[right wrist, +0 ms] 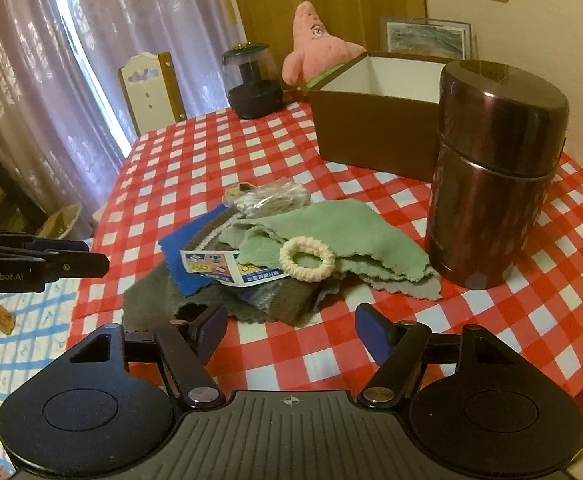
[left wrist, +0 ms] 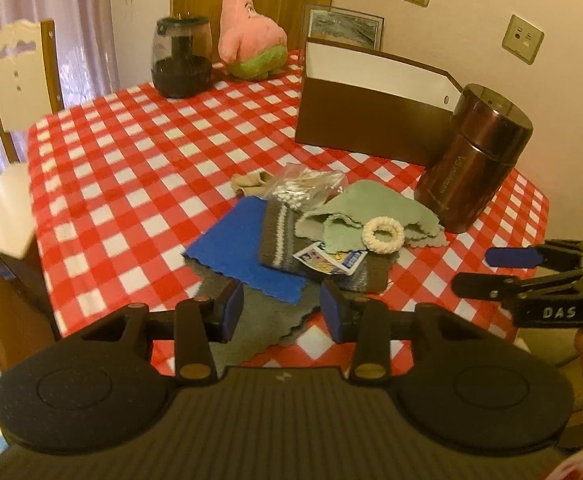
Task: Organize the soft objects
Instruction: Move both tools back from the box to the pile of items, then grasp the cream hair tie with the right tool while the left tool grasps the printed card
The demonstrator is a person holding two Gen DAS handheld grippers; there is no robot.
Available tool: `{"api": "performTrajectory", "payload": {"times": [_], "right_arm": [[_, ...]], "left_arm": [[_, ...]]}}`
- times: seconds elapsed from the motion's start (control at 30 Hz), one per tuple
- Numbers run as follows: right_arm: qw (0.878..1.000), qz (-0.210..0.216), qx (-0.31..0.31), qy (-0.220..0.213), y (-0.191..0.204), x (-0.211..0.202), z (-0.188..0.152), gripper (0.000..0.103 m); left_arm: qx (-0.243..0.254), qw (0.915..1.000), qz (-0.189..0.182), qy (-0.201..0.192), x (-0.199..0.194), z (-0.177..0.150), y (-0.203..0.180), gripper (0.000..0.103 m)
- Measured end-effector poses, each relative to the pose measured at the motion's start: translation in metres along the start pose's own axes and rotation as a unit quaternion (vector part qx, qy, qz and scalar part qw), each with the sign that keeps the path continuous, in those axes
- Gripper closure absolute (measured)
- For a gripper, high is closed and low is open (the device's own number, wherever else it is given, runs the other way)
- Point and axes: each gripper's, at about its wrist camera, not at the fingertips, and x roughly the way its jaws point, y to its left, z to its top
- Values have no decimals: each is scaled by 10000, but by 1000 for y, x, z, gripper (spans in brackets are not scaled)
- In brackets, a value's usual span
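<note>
I hold my left gripper (left wrist: 281,314) low over the near table edge, its blue-padded jaws spread apart and holding nothing, with a grey cloth (left wrist: 267,318) lying flat beneath them. My right gripper (right wrist: 291,336) is likewise spread wide and unladen, hovering above the red-and-white checked tablecloth (right wrist: 491,320). Just beyond both sits the heap of soft things: a blue cloth (left wrist: 247,240) overlapping the grey one, a brown striped knit piece (left wrist: 281,236), a small printed packet (right wrist: 221,268), and a pale green cloth (right wrist: 331,228) with a cream hair scrunchie (right wrist: 306,258) resting on it. Behind the heap lies a clear bag of cotton swabs (left wrist: 305,190). A dark brown flask (right wrist: 491,184) stands right of the heap. Farther back stand an open brown box (right wrist: 371,136), a dark jar (right wrist: 251,80) and a pink plush starfish (left wrist: 247,32).
</note>
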Motion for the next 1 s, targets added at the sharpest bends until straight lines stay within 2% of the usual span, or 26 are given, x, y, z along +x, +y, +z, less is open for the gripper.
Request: {"api": "performTrajectory", "payload": {"times": [0.37, 0.7, 0.87, 1.0], "right_arm": [[9994, -3, -213, 255, -18, 30, 7, 35], [9982, 137, -485, 331, -29, 55, 18, 35], [9976, 250, -581, 277, -34, 64, 25, 37], [9969, 341, -656, 262, -36, 72, 31, 44]], "left_arm": [[-724, 9961, -307, 411, 55, 3, -9, 67], [-1283, 9898, -306, 539, 91, 15, -13, 67], [-1314, 9893, -267, 575, 100, 18, -17, 75], [-1371, 9884, -225, 620, 105, 18, -17, 81]]}}
